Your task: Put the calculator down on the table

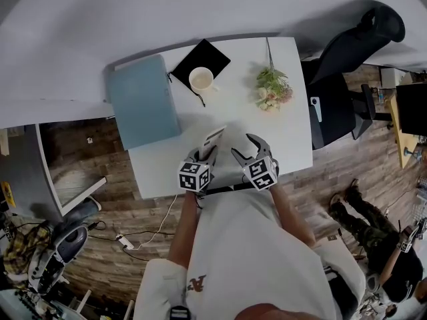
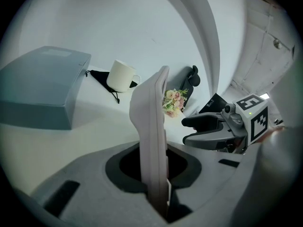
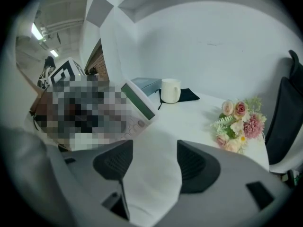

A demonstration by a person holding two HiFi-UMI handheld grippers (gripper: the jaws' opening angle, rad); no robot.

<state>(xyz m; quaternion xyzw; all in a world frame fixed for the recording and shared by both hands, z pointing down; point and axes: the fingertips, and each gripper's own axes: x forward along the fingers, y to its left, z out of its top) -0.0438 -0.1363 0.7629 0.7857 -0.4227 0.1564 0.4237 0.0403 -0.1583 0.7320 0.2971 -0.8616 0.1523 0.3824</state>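
My left gripper (image 1: pixel 203 155) is shut on the lower end of a white calculator (image 1: pixel 213 139), which slants up over the front of the white table (image 1: pixel 280 112). In the left gripper view the calculator (image 2: pixel 150 126) stands edge-on between the jaws of that left gripper (image 2: pixel 155 176). Whether it touches the tabletop I cannot tell. My right gripper (image 1: pixel 244 146) hangs just to its right, open with nothing between its fingers. The right gripper view shows the open right gripper (image 3: pixel 154 162) over bare tabletop and the calculator (image 3: pixel 138 109) at the left, its green display up.
A blue-grey box (image 1: pixel 143 102) lies on the table's left part. Behind the grippers a white mug (image 1: pixel 201 79) stands on a black cloth (image 1: pixel 212 57). A small bunch of flowers (image 1: pixel 273 90) lies at the back right. A black chair (image 1: pixel 347 52) stands beyond the table's right edge.
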